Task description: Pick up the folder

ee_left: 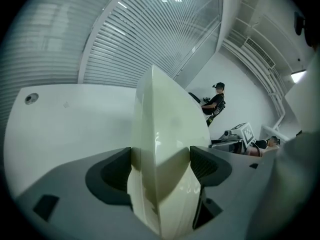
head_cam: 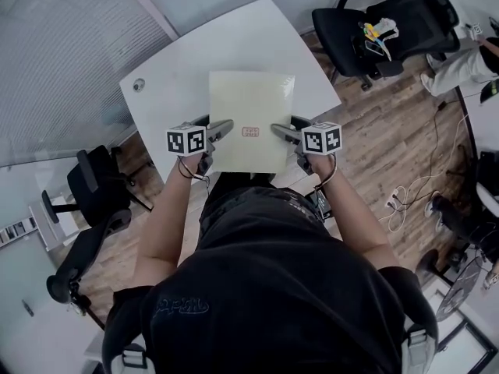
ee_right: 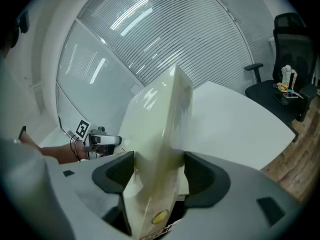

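Left tongs [ee_left: 160,166] clamp folder [head_cam: 249,107]; right tongs [ee_right: 159,176] clamp opposite edge; only head view shows whole face.

I see open white table [head_cam: 175,76] left, right and beyond the folder [head_cam: 251,104]; only a small round grommet [head_cam: 139,85] near the far left corner. Black office chair [head_cam: 359,26] stands beyond the right edge, second chair [head_cam: 87,184] beside the left edge.

Folder [head_cam: 249,119] glossy cream plastic; table [head_cam: 179,76] smooth matt white; floor [head_cam: 390,131] wood.
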The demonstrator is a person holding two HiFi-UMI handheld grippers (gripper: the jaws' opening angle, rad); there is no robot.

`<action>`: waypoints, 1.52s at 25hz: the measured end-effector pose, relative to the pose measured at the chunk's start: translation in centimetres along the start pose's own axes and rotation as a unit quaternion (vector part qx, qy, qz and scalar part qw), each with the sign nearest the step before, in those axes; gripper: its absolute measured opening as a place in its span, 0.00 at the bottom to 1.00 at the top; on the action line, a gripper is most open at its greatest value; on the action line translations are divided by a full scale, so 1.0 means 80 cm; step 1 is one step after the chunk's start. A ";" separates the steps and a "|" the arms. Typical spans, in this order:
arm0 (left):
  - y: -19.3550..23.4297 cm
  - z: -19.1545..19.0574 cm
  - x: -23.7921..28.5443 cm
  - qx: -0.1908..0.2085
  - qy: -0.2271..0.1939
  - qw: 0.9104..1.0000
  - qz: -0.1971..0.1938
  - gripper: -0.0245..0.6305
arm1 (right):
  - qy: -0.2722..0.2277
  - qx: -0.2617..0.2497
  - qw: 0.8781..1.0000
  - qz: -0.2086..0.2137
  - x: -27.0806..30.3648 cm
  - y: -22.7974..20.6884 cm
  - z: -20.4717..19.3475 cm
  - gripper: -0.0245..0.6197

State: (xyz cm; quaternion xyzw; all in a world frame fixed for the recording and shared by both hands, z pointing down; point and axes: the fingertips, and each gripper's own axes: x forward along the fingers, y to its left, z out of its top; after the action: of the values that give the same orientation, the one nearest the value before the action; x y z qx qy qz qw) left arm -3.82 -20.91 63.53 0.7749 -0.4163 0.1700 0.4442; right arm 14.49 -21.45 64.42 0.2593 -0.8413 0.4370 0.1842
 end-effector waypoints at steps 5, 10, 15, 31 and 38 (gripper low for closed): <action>-0.006 -0.005 -0.009 -0.005 -0.012 1.000 0.007 0.61 | 0.002 0.005 1.000 0.014 -0.002 0.006 -0.004 0.54; -0.004 -0.015 -0.038 -0.008 -0.027 1.000 0.010 0.61 | 0.000 -0.004 1.000 0.021 0.003 0.033 -0.013 0.54; -0.008 -0.028 -0.062 -0.008 -0.039 0.999 -0.004 0.61 | -0.011 -0.006 1.000 0.017 0.001 0.061 -0.024 0.54; 0.013 -0.146 -0.213 -0.010 -0.054 0.998 -0.022 0.61 | -0.032 -0.022 0.999 0.004 0.017 0.219 -0.136 0.54; 0.014 -0.183 -0.257 0.005 -0.061 0.998 -0.010 0.61 | -0.038 -0.027 0.999 -0.005 0.009 0.259 -0.178 0.55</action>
State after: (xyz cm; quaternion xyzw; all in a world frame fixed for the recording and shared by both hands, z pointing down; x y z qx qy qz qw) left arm -15.44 1.10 59.13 0.7904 -0.4336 0.1201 0.4158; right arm 2.68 0.18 59.37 0.2748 -0.8581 0.4027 0.1610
